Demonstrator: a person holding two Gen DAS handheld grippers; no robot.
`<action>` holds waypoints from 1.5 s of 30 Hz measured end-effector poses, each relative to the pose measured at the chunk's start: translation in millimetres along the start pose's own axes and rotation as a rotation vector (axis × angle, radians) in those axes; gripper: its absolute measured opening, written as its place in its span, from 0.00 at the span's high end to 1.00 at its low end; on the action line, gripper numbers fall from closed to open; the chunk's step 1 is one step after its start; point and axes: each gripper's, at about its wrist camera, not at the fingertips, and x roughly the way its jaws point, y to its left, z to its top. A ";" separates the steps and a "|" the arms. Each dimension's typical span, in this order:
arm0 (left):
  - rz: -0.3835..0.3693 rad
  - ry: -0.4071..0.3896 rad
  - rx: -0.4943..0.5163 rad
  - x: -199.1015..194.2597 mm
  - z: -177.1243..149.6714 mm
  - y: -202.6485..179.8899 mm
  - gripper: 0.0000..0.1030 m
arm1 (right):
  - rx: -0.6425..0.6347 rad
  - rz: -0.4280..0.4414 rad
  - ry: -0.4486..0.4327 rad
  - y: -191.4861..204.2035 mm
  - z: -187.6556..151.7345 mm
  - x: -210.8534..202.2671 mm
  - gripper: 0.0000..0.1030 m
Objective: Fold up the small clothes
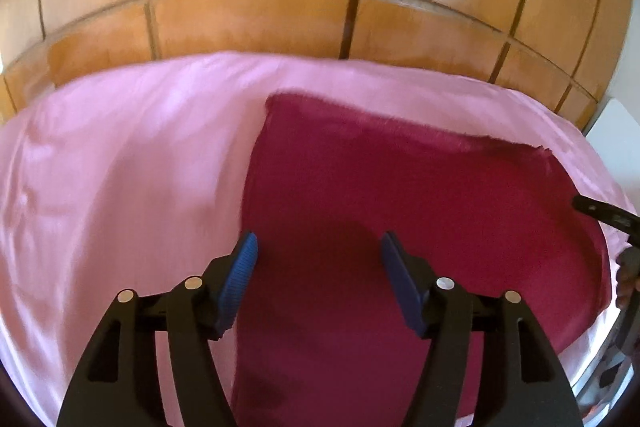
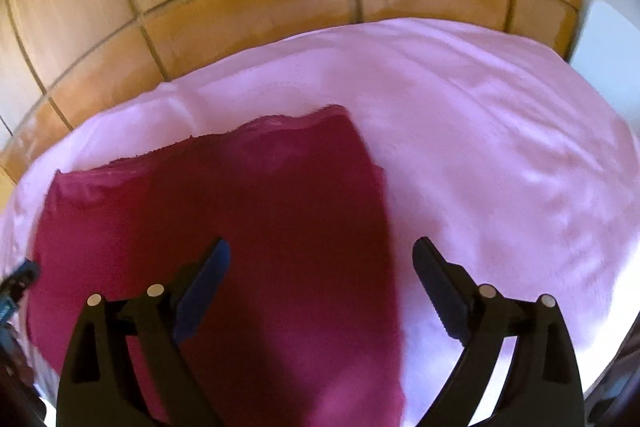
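Dark red cloth (image 1: 400, 219) is lying flat on the pink sheet (image 1: 120, 167), long axis running from the near edge toward the wooden wardrobe (image 1: 248, 19). Left gripper (image 1: 318, 247) is hovering over its left border, right gripper (image 2: 320, 251) over its right border; both tilting downward, jaws spread, gripping nothing.

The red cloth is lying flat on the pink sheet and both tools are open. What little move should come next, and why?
Probably lower the left tool onto the near left edge of the red cloth and pinch it. Both tools are open and hold nothing, the right tool included, and the cloth lies flat on the pink sheet, so another fold needs a fresh grip on an edge first.
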 end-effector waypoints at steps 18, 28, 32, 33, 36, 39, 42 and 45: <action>-0.163 -0.059 -0.083 -56.9 -37.6 24.0 0.39 | 0.271 0.311 0.122 -57.8 -66.4 -23.8 0.35; -0.262 0.046 -0.038 -34.6 -43.3 9.9 0.51 | 0.131 0.296 0.137 -20.8 -55.3 -40.3 0.74; -0.332 0.083 -0.116 -25.5 -35.9 26.1 0.61 | 0.096 0.360 0.067 6.8 -35.3 -66.4 0.76; -0.340 0.088 -0.130 -26.0 -36.5 28.9 0.62 | 0.081 0.377 0.053 13.5 -31.9 -72.7 0.77; -0.387 0.104 -0.166 -24.1 -35.8 36.6 0.65 | 0.004 0.446 0.006 54.4 -15.7 -95.1 0.79; -0.410 0.114 -0.178 -19.9 -35.0 40.9 0.66 | -0.097 0.512 -0.010 107.3 -8.9 -107.0 0.79; -0.444 0.123 -0.219 -17.0 -34.4 47.1 0.66 | -0.190 0.557 0.027 162.0 -11.9 -97.2 0.80; -0.492 0.130 -0.287 -16.6 -31.1 58.5 0.66 | -0.275 0.577 0.090 210.7 -29.1 -78.8 0.80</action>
